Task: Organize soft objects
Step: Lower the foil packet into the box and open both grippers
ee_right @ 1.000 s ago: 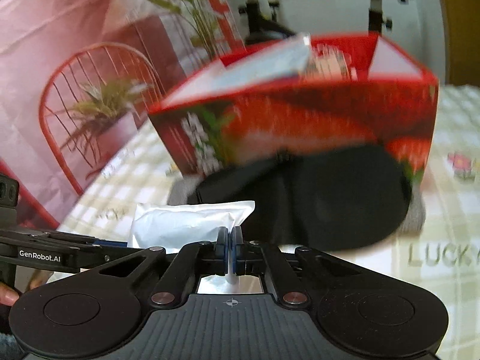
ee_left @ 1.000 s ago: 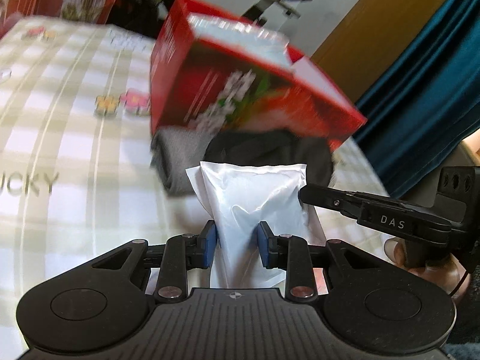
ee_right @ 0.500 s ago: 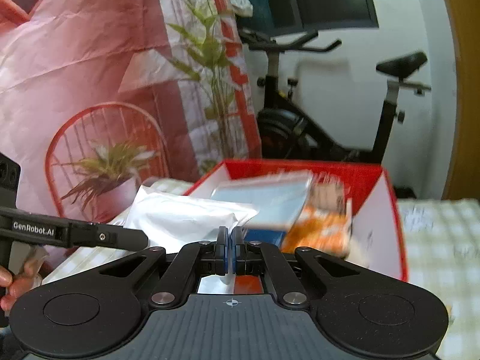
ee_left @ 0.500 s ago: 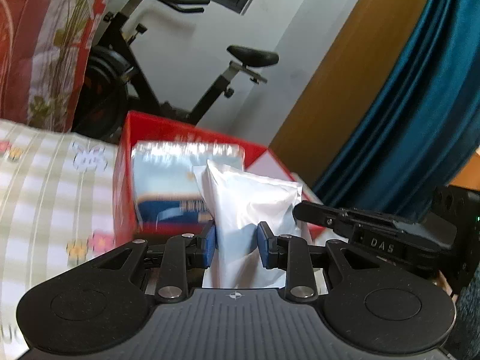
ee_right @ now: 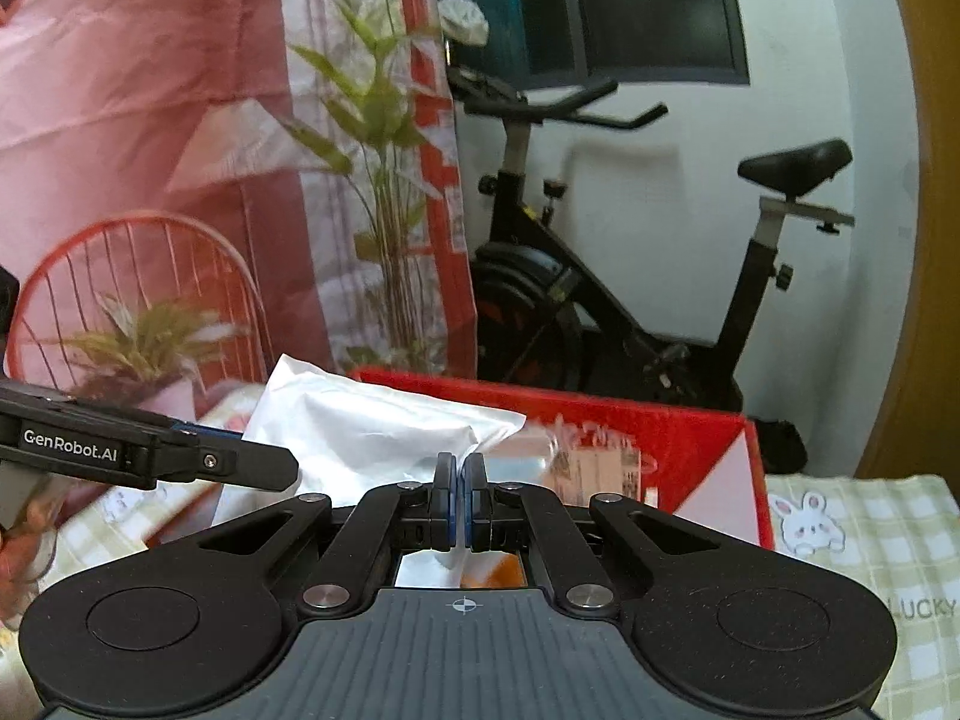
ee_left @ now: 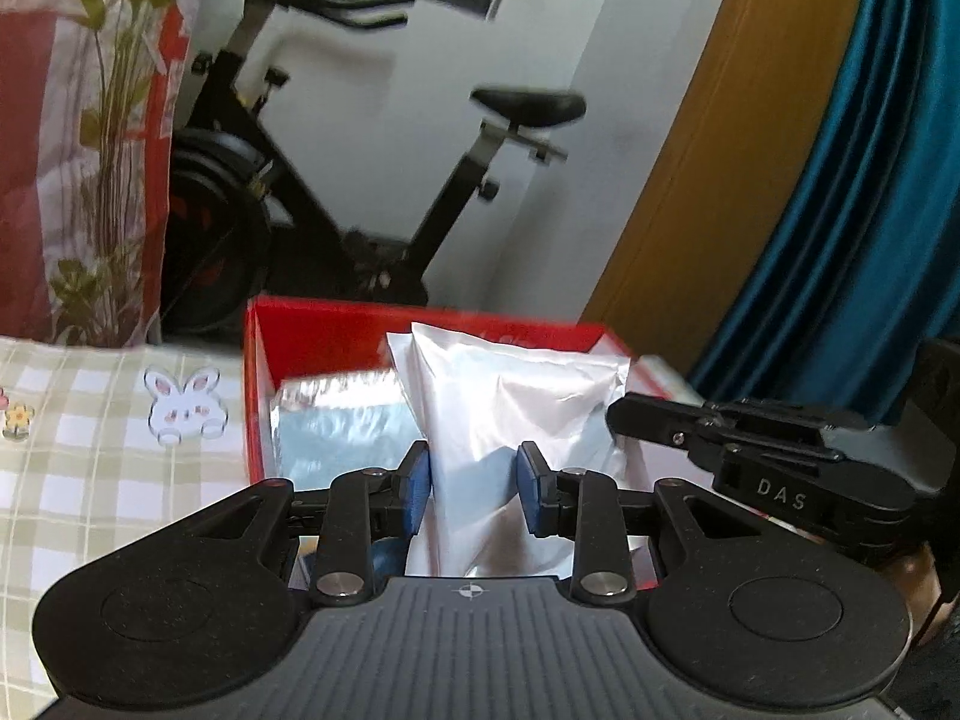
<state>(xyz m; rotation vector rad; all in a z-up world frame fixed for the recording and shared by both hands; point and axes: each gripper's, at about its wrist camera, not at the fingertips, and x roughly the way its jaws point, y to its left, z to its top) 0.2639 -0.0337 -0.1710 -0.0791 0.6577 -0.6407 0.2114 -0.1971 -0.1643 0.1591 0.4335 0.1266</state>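
White pouch carried over the red box

Both grippers had lifted the white pouch (ee_left: 516,414) from the bedspread to above the red box (ee_left: 324,324) — left gripper (ee_left: 474,483) loosening around it, right gripper (ee_right: 461,501) pinched tight on its edge — drop-in looked imminent.

Looks like somebody's home, probably a bedroom or spare room. An exercise bike (ee_right: 630,276) is sitting against the white wall, teal curtains (ee_left: 840,210) are hanging by a wooden door frame (ee_left: 690,168), and a checked bunny-print sheet (ee_left: 120,432) is covering the surface up front.
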